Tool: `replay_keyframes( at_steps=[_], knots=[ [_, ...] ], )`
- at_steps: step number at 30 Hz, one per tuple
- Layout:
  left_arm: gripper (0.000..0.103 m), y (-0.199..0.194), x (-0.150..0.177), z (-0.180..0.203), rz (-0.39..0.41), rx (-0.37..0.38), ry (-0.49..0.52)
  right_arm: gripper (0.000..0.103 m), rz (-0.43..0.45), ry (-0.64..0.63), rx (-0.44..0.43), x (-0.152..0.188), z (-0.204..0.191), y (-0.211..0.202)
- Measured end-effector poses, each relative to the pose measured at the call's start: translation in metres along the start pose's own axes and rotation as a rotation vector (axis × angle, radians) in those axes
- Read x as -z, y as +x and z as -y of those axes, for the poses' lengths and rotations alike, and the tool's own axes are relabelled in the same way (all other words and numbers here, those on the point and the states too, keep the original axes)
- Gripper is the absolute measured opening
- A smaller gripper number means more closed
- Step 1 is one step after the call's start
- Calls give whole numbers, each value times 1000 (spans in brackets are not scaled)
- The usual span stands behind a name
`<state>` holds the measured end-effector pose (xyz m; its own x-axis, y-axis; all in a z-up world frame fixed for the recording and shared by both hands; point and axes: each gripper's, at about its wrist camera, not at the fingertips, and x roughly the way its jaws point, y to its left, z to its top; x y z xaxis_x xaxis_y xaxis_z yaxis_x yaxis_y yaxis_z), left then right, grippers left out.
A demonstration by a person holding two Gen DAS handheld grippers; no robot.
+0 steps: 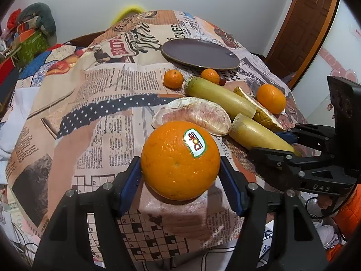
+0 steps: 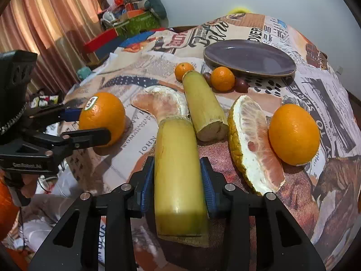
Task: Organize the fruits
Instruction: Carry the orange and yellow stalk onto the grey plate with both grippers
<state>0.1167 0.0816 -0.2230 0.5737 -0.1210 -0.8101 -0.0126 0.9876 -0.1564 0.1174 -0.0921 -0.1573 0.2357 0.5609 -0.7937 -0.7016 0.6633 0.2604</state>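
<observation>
A large orange with a sticker (image 1: 176,169) rests on the newspaper-print tablecloth, and my left gripper (image 1: 179,160) is shut on it, a blue pad against each side. From the right wrist view the same left gripper (image 2: 94,124) clamps that orange (image 2: 106,117) at the left. My right gripper (image 2: 177,160) is shut on a yellow-green sugarcane piece (image 2: 178,180) lying lengthwise between its fingers. An empty purple plate (image 2: 248,56) sits at the far side of the table.
A second cane piece (image 2: 203,106), a peeled pomelo segment (image 2: 160,101), a rind-on pomelo wedge (image 2: 255,149) and another orange (image 2: 293,133) lie close together. Two mandarins (image 2: 183,70) (image 2: 222,78) and dark small fruits (image 2: 241,84) sit before the plate. Boxes (image 2: 135,22) pile up back left.
</observation>
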Motion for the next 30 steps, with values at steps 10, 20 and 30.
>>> replay_keyframes(
  at_steps=[10, 20, 30],
  knots=[
    [67, -20, -23, 10, 72, -4, 7, 36, 109, 2, 45, -11, 3, -38],
    [67, -50, -74, 23, 227, 3, 25, 36, 271, 36, 120, -38, 21, -87],
    [67, -58, -119, 29, 314, -12, 50, 36, 393, 43, 181, -68, 41, -115]
  ],
)
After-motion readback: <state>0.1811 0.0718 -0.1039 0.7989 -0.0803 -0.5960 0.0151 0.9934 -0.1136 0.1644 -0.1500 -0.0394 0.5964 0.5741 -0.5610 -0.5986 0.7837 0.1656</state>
